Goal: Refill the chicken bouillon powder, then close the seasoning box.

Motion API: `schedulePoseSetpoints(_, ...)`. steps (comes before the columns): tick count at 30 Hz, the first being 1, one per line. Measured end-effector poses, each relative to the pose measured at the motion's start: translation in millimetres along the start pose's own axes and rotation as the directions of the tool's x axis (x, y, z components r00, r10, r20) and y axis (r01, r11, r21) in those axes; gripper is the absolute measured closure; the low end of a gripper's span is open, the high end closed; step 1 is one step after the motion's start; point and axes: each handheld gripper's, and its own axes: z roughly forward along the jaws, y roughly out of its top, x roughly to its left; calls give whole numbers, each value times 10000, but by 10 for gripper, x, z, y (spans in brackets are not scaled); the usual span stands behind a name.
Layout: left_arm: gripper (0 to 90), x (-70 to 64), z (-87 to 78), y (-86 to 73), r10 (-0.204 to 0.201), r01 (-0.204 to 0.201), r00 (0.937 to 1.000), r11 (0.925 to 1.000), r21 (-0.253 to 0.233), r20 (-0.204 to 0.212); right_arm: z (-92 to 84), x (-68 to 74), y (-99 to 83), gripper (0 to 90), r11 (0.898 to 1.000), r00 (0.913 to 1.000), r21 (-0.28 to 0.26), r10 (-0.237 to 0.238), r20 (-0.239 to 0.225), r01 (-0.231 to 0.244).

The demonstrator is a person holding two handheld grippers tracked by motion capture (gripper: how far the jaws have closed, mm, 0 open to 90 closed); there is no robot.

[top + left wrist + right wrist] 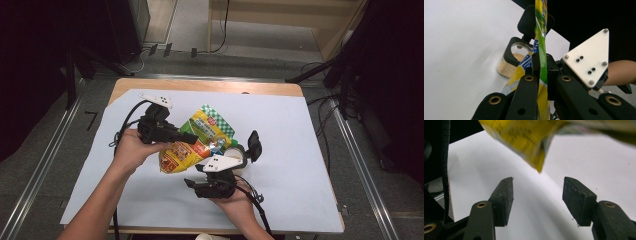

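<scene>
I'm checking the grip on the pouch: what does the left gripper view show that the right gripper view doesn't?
Left gripper view: the left claw shut on the yellow-green pouch, with a jar of pale grains and its black hinged lid beyond. Right gripper view: the right claw open, nothing between its pads, the pouch's corner hanging above. Both share the pouch and the white sheet.

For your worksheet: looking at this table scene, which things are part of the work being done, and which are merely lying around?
In the job:
- snack bag, pinched by the left claw
- jar with its black flip lid open, crumbs inside
- right claw, open just below the bag's corner

Lying about:
- white sheet covering the table
- floor cables beyond the table
</scene>
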Motion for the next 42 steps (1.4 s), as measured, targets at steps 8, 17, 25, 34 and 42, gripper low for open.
schedulePoseSetpoints(8, 900, 241, -166, -58, -11, -76, 9933, 9972, -750, -1153, -144, -42, 13, 442, 9995, 9995, -74, 316, 0, -316)
schedulePoseSetpoints(17, 900, 634, -6, -27, 184, -454, 9801, 9900, -1334, -1974, -174, -77, -19, 447, 9991, 9994, 246, 351, 24, -351)
schedulePoseSetpoints(25, 900, 858, 144, -199, -125, -96, 9752, 9951, -989, -2210, -177, -147, -20, 461, 9987, 9991, 274, 424, 64, -425)
schedulePoseSetpoints(34, 900, 818, 3, -451, -21, -272, 9773, 9904, -1352, -2121, -310, -213, 29, 472, 9987, 9983, -20, 516, 261, -516)
schedulePoseSetpoints(42, 877, 714, -220, -746, -3, -312, 9780, 9885, -1480, -2084, -438, -259, 64, 522, 9981, 9975, -53, 622, 340, -620)
